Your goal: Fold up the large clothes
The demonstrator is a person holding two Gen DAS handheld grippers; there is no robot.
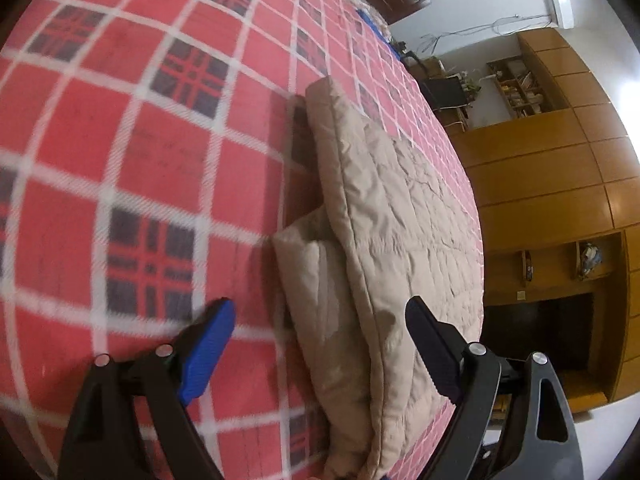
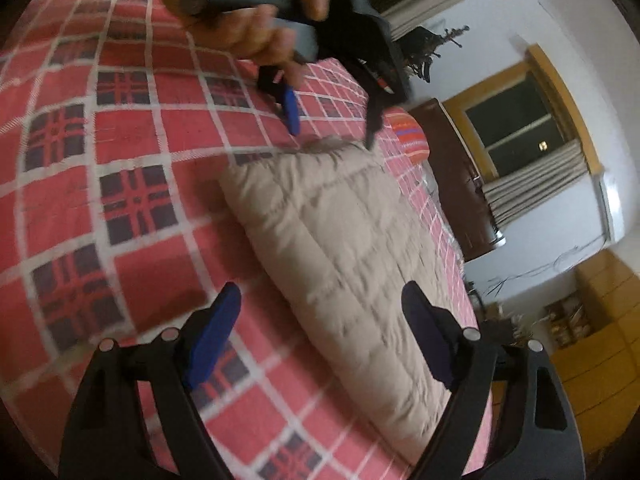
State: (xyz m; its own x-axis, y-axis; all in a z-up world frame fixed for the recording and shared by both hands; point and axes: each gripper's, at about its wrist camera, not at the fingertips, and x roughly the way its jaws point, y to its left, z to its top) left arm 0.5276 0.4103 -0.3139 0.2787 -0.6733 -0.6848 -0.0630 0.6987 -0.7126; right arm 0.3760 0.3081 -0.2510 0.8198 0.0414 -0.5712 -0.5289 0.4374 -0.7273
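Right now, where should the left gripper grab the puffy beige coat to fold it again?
Probably the small flap poking out from under the coat, on the side toward the open bedspread. It sits just ahead between the open left gripper fingers, and its loose edge looks thin enough to pinch. Come in low from that blanket side, sliding one finger under it.

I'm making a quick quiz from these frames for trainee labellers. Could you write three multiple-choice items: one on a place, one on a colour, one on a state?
1. Where does the beige quilted padded garment lie?
A. on the red plaid bed cover
B. on a shelf
C. on the floor

2. What colour are the cover's thin grid lines?
A. green
B. white
C. yellow

3. How do the left gripper and right gripper stand?
A. both clamped on cloth
B. one open, one clamped
C. both open, holding nothing

Answers: 1 A, the garment rests folded on the plaid; 2 B, white lines cross the red; 3 C, fingers spread with nothing between.
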